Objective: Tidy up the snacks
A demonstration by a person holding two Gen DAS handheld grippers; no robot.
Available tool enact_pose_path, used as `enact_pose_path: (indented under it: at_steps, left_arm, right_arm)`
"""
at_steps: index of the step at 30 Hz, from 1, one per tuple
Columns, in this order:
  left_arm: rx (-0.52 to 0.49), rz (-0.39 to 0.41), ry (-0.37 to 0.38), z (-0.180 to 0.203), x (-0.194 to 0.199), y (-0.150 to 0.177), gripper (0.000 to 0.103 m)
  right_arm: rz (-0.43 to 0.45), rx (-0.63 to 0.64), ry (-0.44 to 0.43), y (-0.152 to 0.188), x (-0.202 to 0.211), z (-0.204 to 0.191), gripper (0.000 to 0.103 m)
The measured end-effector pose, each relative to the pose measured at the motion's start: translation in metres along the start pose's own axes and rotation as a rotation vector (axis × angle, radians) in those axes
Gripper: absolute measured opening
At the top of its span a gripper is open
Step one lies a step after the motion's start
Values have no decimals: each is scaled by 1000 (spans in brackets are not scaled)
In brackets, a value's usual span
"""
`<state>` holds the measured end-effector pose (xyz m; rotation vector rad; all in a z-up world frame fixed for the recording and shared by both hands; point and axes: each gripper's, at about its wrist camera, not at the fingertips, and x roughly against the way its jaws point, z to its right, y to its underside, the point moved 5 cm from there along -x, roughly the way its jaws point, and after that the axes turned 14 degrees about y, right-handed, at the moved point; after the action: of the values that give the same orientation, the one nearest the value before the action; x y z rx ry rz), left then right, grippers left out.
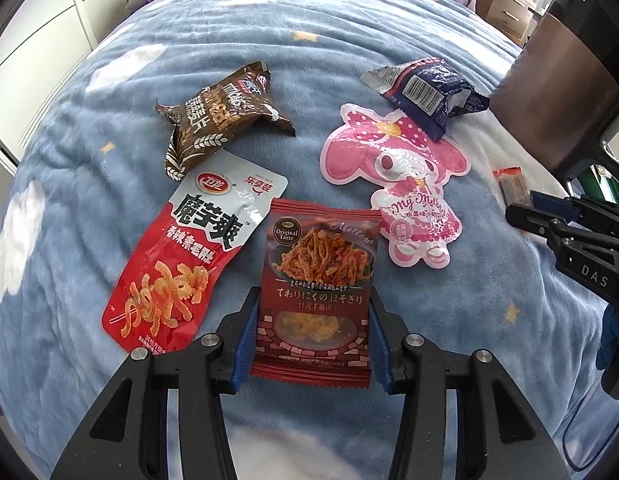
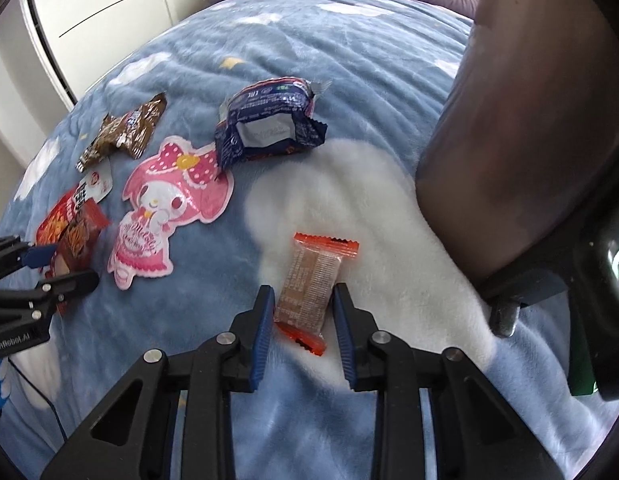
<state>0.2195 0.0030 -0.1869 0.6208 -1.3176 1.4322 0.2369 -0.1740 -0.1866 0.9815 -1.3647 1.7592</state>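
On the blue cloud-print blanket (image 1: 309,40), from the left, a red-and-white konjac pouch (image 1: 189,256) lies below a brown oat-crisp bag (image 1: 221,120), and your left gripper (image 1: 311,304) has its fingers parted around a dark red shredded-meat packet (image 1: 317,280), pads at its edges. Further right lie a pink My Melody pouch (image 1: 393,176) and, touching its far edge, a navy wrapper (image 1: 429,92). At far right your right gripper (image 2: 303,308) straddles a small orange-ended bar (image 2: 313,288), fingers apart either side.
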Motion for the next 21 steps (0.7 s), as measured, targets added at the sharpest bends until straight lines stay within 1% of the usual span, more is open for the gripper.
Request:
enact_pose_path:
  at_steps: [4, 21]
  left_arm:
    - [-4, 9, 10, 2, 4, 2, 42]
    - [21, 23, 8, 9, 20, 16, 42]
  right_arm:
    - [7, 1, -18, 5, 6, 2, 5]
    - [19, -95, -130, 36, 37, 4, 5]
